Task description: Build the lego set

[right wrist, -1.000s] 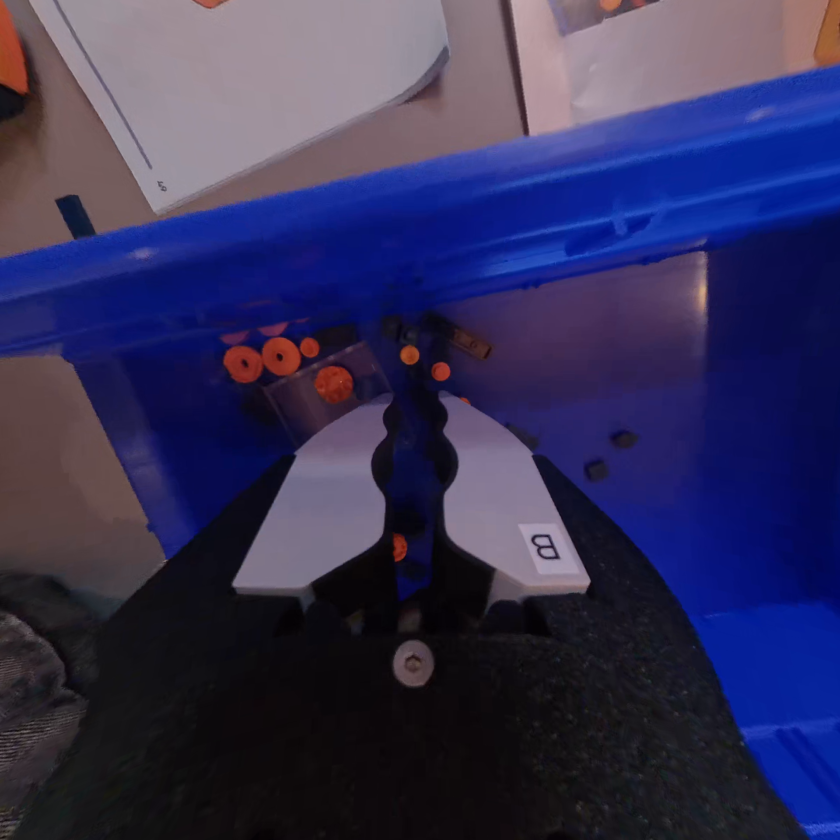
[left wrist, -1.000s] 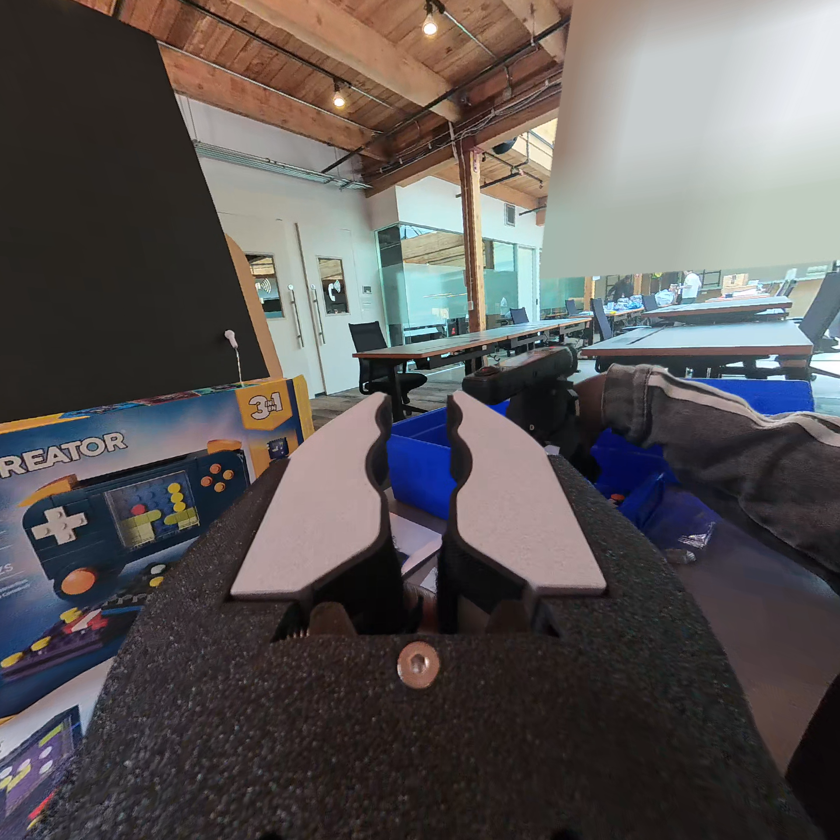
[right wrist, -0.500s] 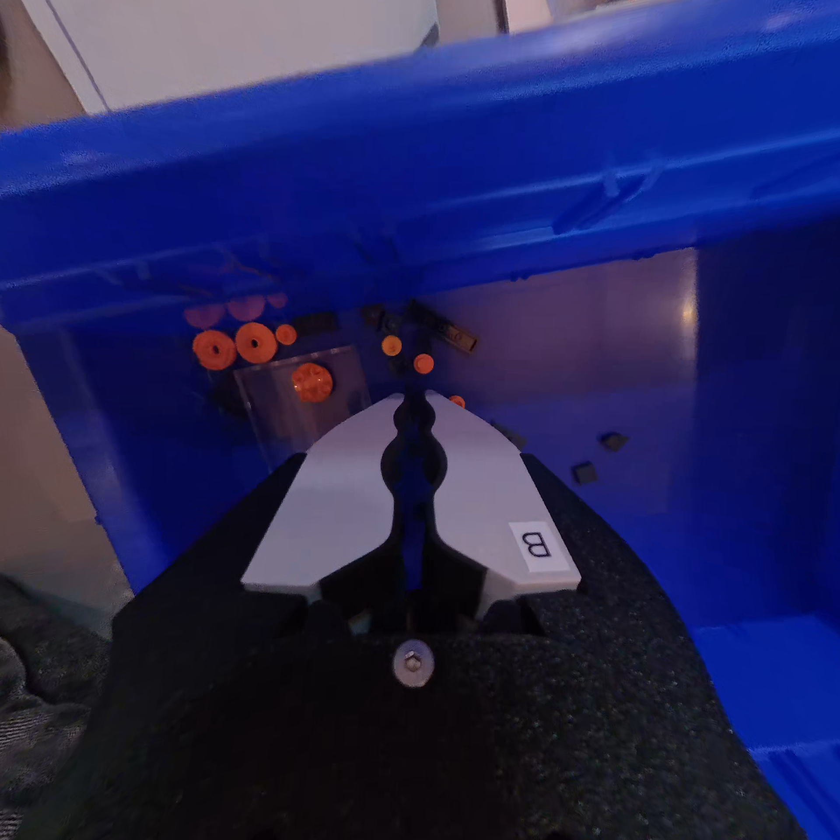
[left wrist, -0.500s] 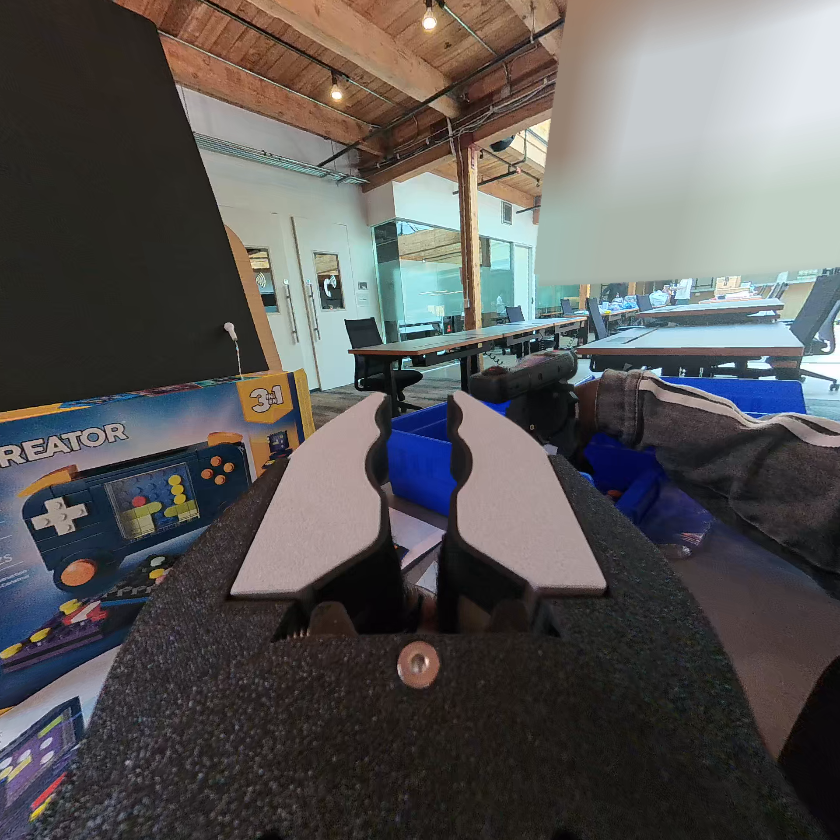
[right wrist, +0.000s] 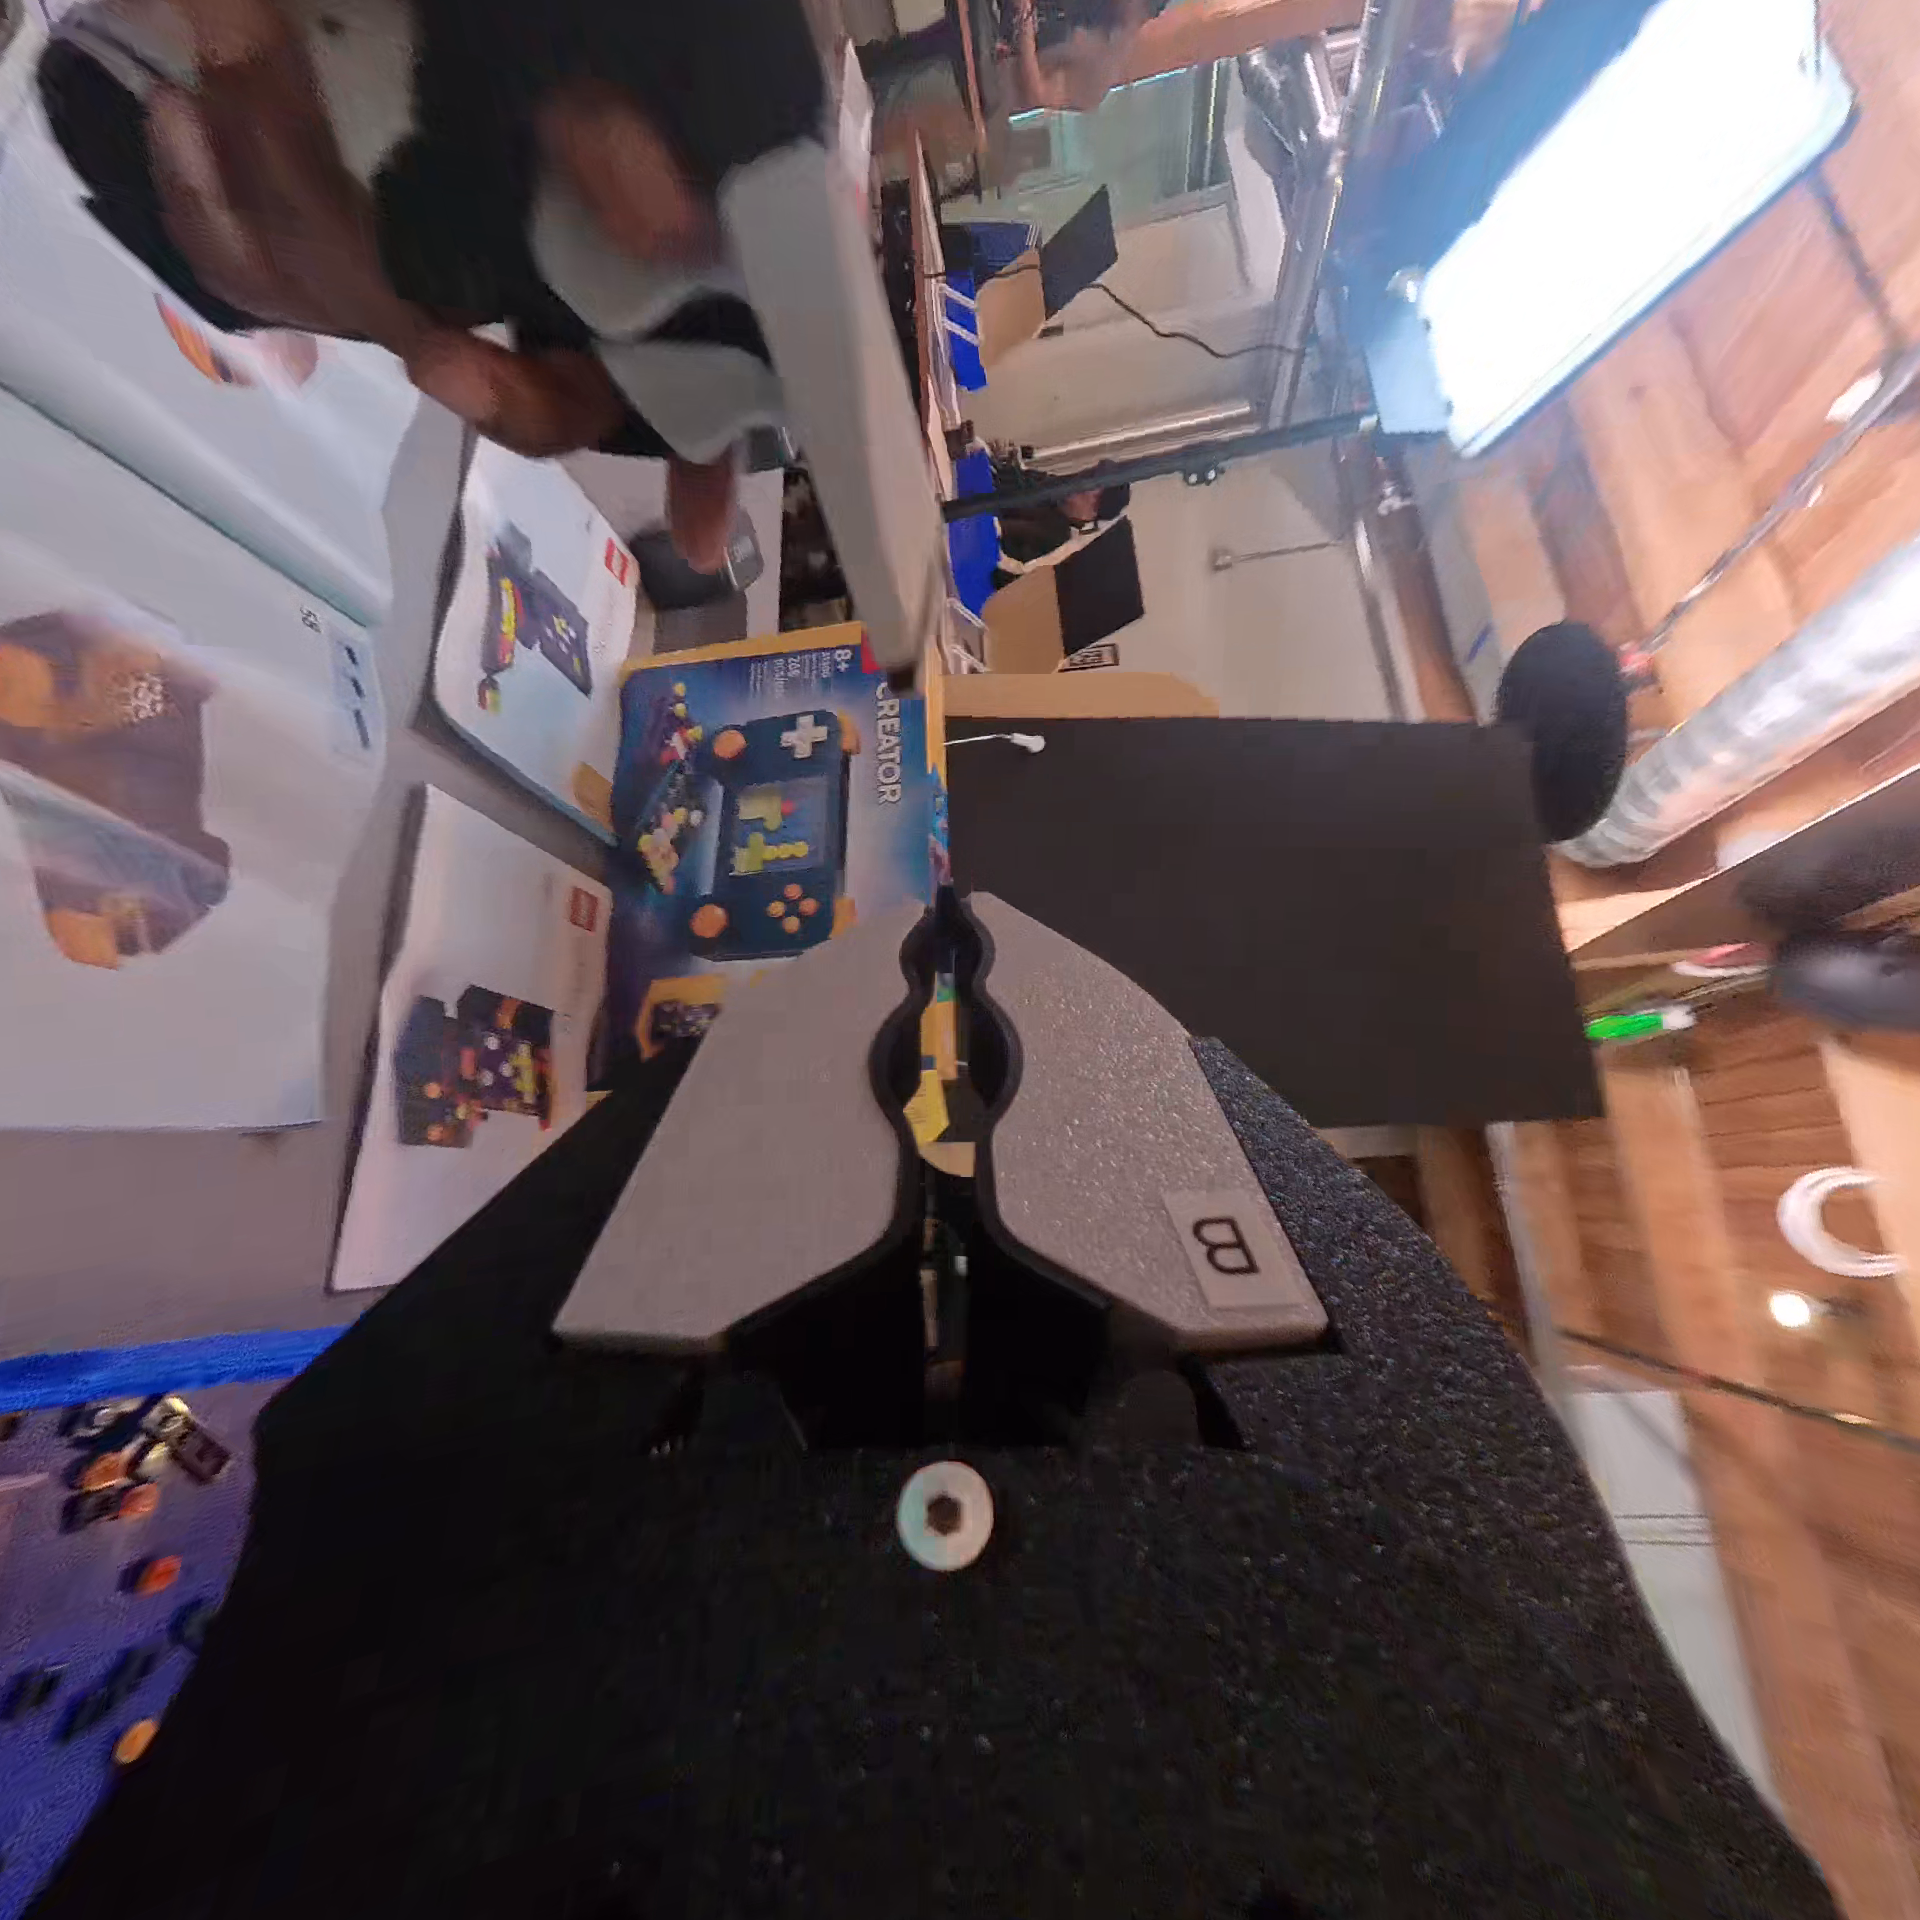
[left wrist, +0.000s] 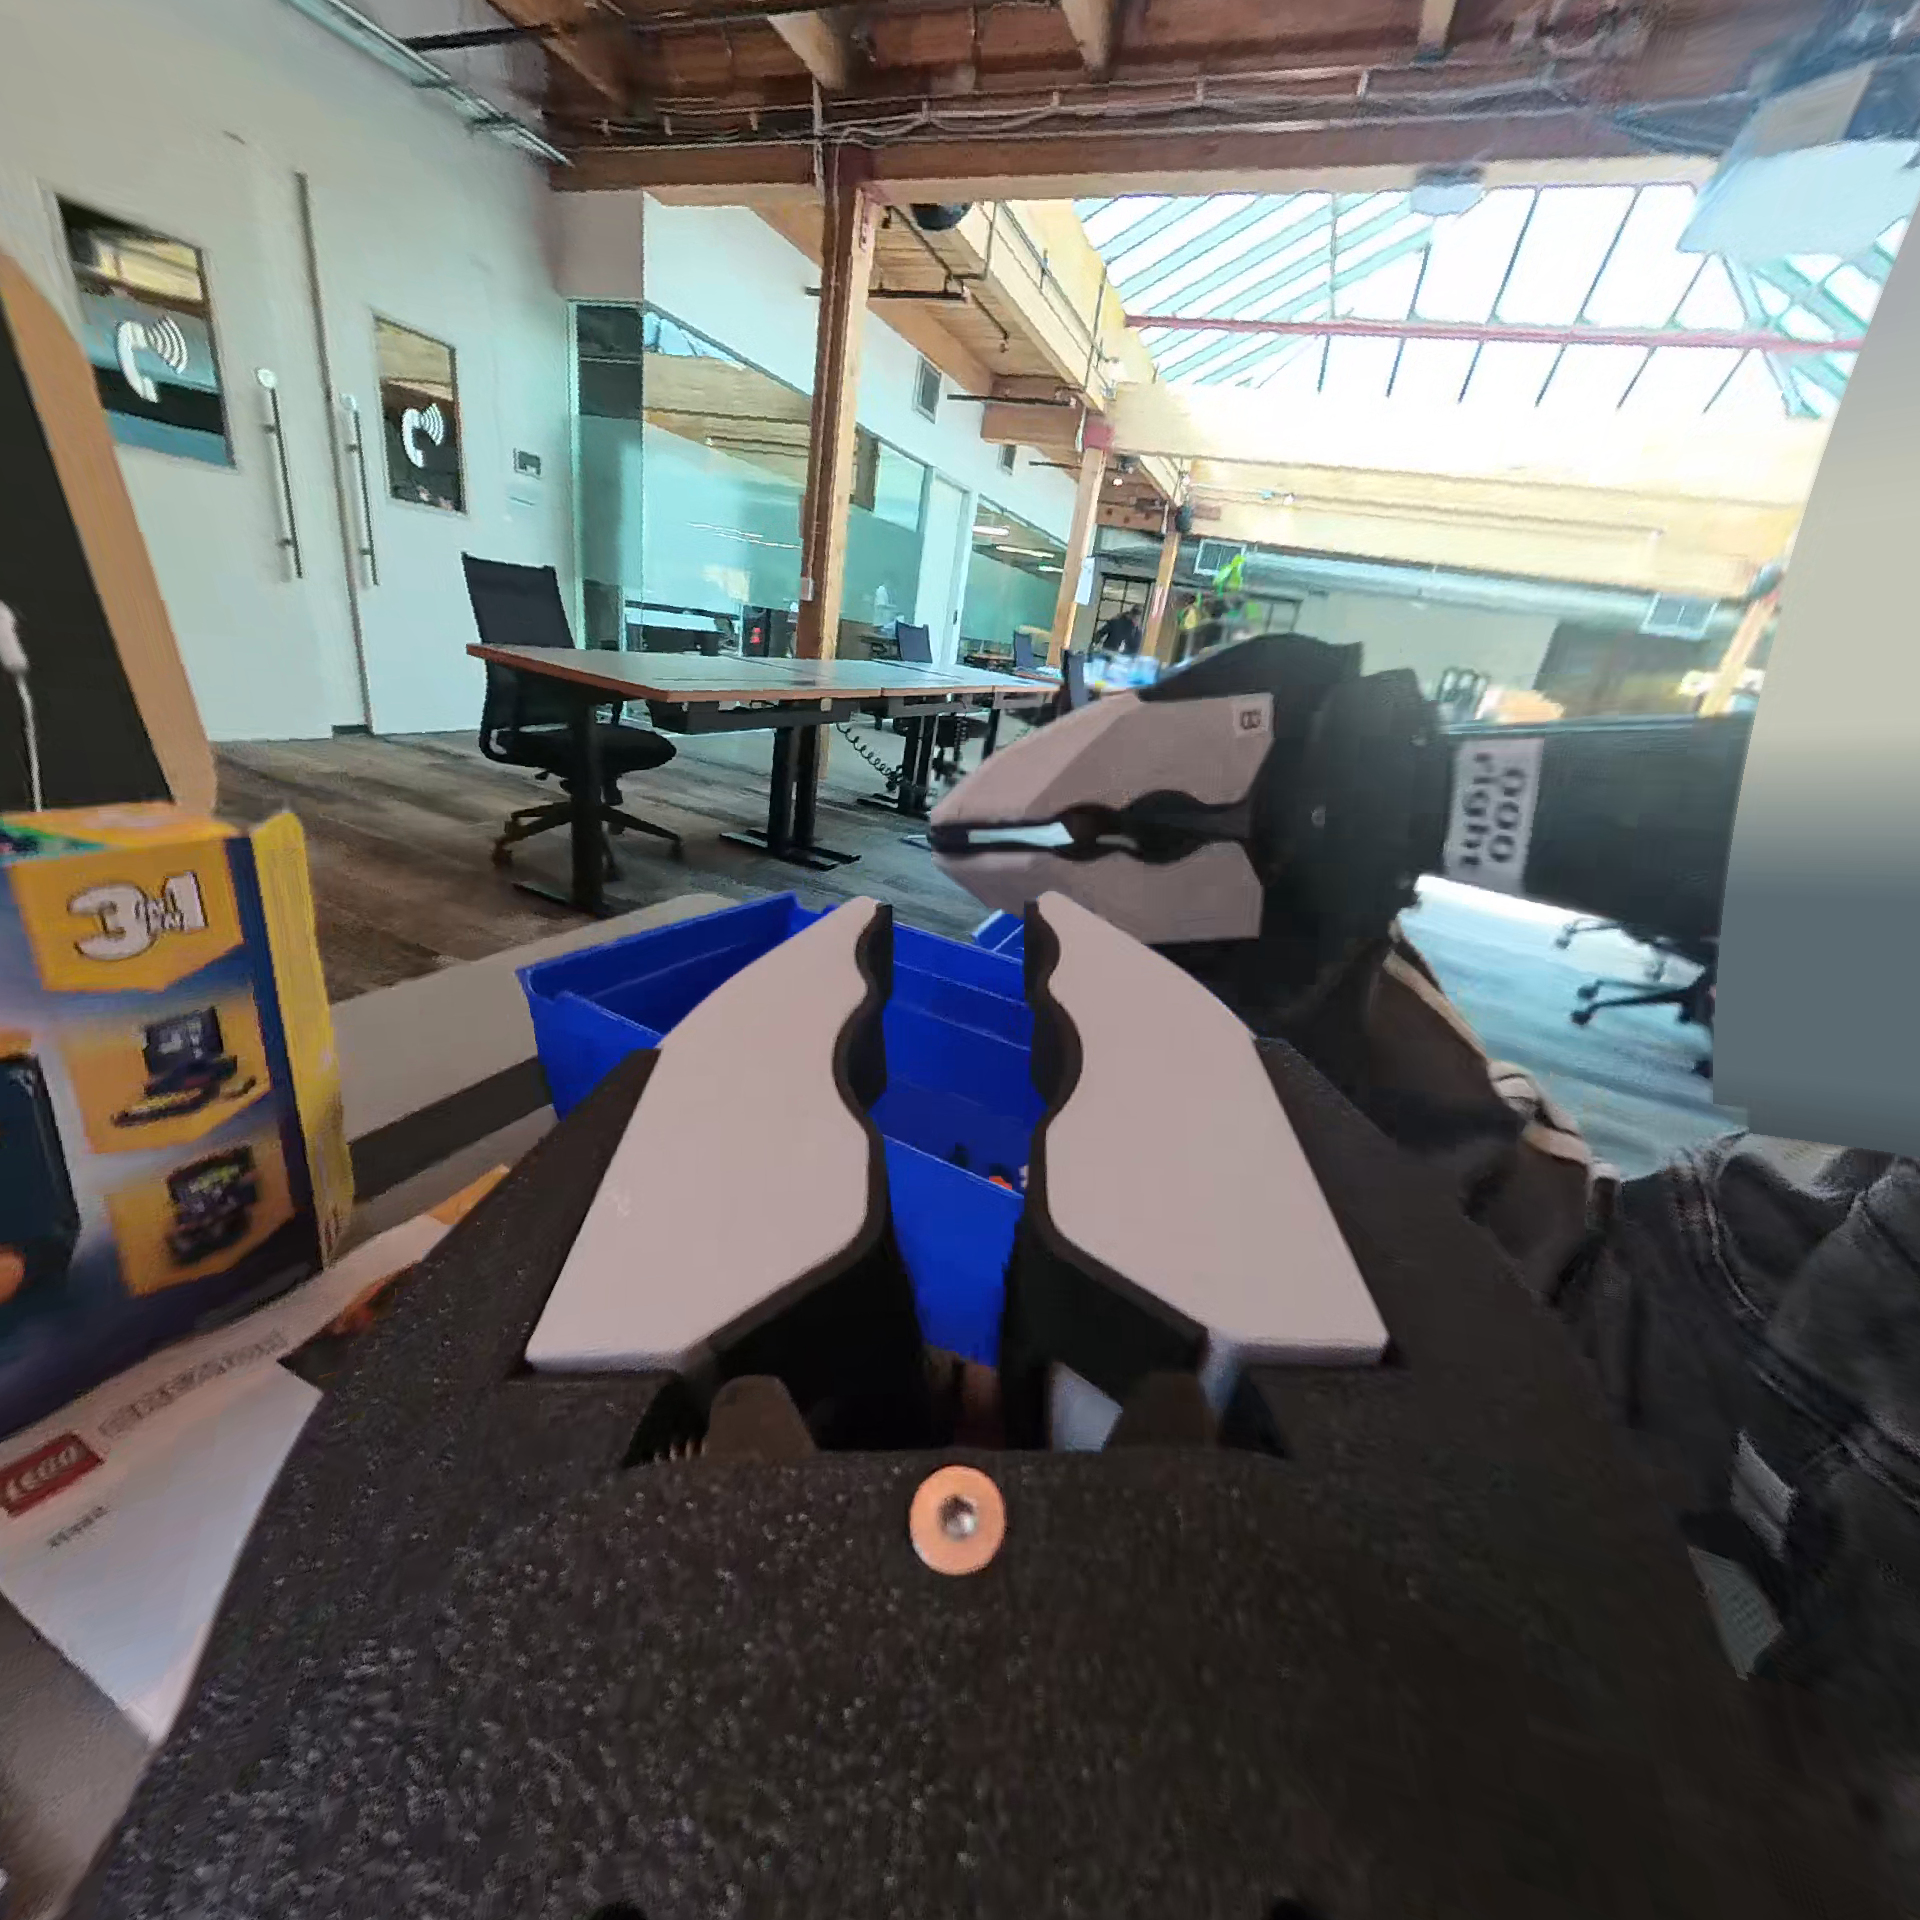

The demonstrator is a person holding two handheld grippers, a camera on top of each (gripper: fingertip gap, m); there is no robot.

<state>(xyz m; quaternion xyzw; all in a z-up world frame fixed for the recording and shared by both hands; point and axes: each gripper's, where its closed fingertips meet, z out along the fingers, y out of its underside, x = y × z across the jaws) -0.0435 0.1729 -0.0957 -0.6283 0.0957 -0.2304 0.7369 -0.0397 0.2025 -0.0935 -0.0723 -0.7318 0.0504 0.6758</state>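
Blue bin: centre, behind left hand-held gripper, fingers apart.
Lego box: left edge, on counter.
Right hand-held gripper: centre-right, rolled sideways above bin, fingertips together; contents indiscernible.

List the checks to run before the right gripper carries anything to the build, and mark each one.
1. Left gripper free to receive: ok. Its fingers stand apart, with only the blue bin showing through the gap.
2. Right gripper shut: ok. Its fingertips meet.
3. Piece held in the right gripper: cannot tell. No brick shows between the tips in either view.
4. Right gripper clear of the bin: ok. The left wrist view shows it above the rim.
5. Instruction booklet in sight: ok. It lies flat on the table beside the lego box.
6. Right wrist view sharp enough to aim: not ok. It is motion-blurred.
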